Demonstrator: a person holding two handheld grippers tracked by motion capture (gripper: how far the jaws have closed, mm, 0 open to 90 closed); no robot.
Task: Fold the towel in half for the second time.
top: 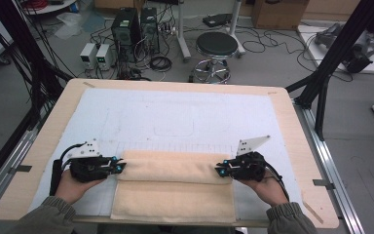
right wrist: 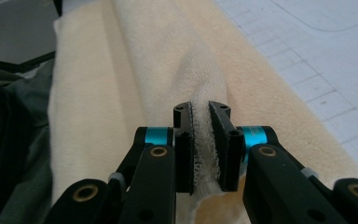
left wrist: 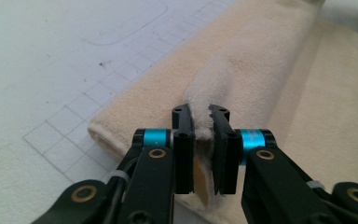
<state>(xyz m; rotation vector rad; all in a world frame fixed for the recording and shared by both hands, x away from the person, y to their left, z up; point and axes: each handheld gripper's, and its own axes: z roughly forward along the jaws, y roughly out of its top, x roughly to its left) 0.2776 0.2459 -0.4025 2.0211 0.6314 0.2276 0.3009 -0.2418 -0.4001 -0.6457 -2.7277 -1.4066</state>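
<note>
1. Your sleeves enter at 6 o'clock of the high view, one hand behind each gripper.
2. Towel — cream terry, folded, lying at the near edge of the table, at 6 o'clock of the white mat. Its far part forms a thicker doubled band across the width; a flat layer runs from it toward you.
3. Left gripper: at 9 o'clock of the towel, pointing inward along the band. In the left gripper view the jaws are clenched on a pinched-up ridge of towel; cloth bulges between the pads.
4. Right gripper: at 3 o'clock of the towel, pointing inward, facing the left one. In the right gripper view the jaws grasp the towel edge — a thin frayed fold stands between the pads.
5. Both grippers sit level with each other, well apart, the band spanning between them.
6. Stool on the floor at 12 o'clock beyond the table.
</note>
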